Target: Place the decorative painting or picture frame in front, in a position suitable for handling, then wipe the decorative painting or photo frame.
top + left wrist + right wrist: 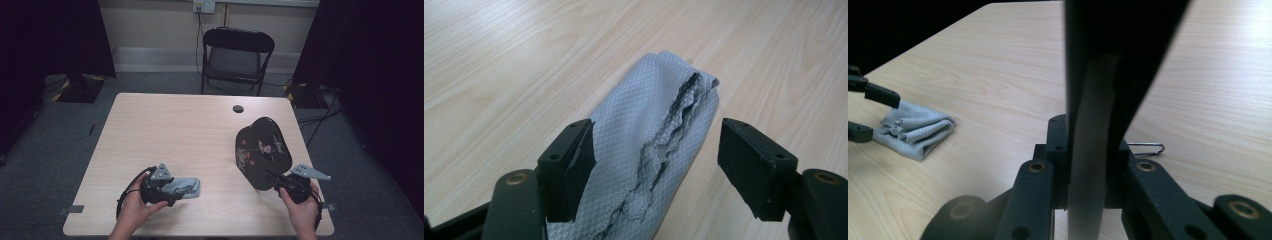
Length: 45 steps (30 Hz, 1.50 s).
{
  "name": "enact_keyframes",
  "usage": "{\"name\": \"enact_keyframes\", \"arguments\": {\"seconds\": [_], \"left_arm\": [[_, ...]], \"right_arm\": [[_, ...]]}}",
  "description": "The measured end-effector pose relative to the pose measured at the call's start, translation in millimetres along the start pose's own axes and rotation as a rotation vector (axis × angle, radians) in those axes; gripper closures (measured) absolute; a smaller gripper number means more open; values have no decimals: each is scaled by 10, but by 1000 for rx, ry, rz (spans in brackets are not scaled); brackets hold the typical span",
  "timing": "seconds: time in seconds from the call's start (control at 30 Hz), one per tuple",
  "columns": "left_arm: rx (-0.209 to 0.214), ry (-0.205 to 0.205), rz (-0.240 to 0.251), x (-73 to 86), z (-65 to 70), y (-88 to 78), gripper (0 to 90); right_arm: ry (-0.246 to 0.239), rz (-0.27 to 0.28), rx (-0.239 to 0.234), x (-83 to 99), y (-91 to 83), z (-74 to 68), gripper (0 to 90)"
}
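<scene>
Standing tilted on edge, the black tray (pixel 262 152) is clamped by the right hand-held gripper (pixel 280 181).

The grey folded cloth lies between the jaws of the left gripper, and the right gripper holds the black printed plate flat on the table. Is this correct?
Not quite. The right gripper is clamped on the black printed plate, but the plate stands tilted up off the table, as the high view shows. The rest is right: the grey folded cloth lies between the jaws of the left gripper.
</scene>
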<state>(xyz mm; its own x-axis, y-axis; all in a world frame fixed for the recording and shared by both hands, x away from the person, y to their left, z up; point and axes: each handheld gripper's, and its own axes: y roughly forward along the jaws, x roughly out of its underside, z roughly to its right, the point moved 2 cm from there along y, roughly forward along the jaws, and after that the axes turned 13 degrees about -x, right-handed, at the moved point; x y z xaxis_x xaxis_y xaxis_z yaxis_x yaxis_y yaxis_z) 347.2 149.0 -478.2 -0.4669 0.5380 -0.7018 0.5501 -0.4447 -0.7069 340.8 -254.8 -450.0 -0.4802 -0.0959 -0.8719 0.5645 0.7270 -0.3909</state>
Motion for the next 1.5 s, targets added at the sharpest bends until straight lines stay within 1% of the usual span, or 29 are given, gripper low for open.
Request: {"name": "enact_keyframes", "arguments": {"seconds": [0.03,0.07,0.1,0.2,0.27,0.3,0.33,0.37,0.43,0.53,0.67,0.7,0.73,0.8,0.9,0.97,1.0,1.03,1.07,1.1,1.17,1.2,1.27,1.3,1.33,1.37,1.4,1.47,1.5], "left_arm": [[0,2,-8,8,-2,5,308],[0,2,-8,8,-2,5,310],[4,4,-13,12,-2,6,313],[2,6,-17,19,-5,10,314],[1,-1,-11,17,-4,9,315],[0,-2,-10,15,-6,5,315],[-1,4,-10,14,-15,0,315],[-1,2,-10,14,-17,-2,316],[-5,2,-12,18,-25,-4,315],[1,5,-14,19,-42,4,317],[11,-3,-10,26,-55,18,345],[12,8,-23,32,-64,12,382],[3,12,-31,50,-80,16,382],[0,12,-31,56,-87,19,384],[1,20,-58,73,-106,32,395],[21,27,-83,75,-74,50,415],[39,33,-87,67,-41,55,424],[60,27,-88,58,-2,59,435],[83,21,-90,47,38,61,432],[103,28,-96,32,83,64,417],[126,55,-99,8,162,94,405],[132,60,-98,-2,178,105,410],[108,75,-81,-21,158,113,418],[74,65,-48,-31,104,105,386],[74,65,-48,-31,104,105,380],[64,62,-52,-29,65,88,385],[63,58,-63,-21,28,71,393],[31,65,-74,8,-34,50,398],[37,72,-86,24,-48,55,398]], "right_arm": [[-7,9,-3,-1,-7,-4,764],[-7,9,-3,-1,-7,-4,764],[-22,15,-5,-17,-29,-13,741],[-38,15,4,-30,-45,-22,714],[-37,8,2,-13,-52,-19,680],[-37,8,2,-13,-52,-19,680],[-41,6,6,-5,-53,-15,656],[-48,5,11,7,-59,-2,612],[-53,7,10,7,-63,2,593],[-77,4,6,0,-71,-1,504],[-77,0,4,4,-76,3,473],[-81,2,8,4,-80,8,468],[-80,-2,7,4,-80,6,468],[-80,-2,8,5,-81,4,466],[-85,-10,11,14,-82,-4,465],[-96,-18,12,28,-92,-10,467],[-84,-13,3,36,-99,-10,468],[-75,-7,-3,50,-116,-2,470],[-78,-9,-4,53,-124,3,471],[-73,-10,-6,55,-133,5,471],[-71,-8,-6,54,-140,10,471],[-71,-10,-3,54,-148,12,471],[-70,-5,-2,53,-158,16,471],[-71,-7,-2,55,-162,15,472],[-71,-7,-2,55,-162,15,472],[-72,-9,-4,55,-160,13,472],[-76,-9,-5,55,-158,11,472],[-77,-12,-7,57,-153,6,472],[-77,-12,-7,57,-153,6,472]]}}
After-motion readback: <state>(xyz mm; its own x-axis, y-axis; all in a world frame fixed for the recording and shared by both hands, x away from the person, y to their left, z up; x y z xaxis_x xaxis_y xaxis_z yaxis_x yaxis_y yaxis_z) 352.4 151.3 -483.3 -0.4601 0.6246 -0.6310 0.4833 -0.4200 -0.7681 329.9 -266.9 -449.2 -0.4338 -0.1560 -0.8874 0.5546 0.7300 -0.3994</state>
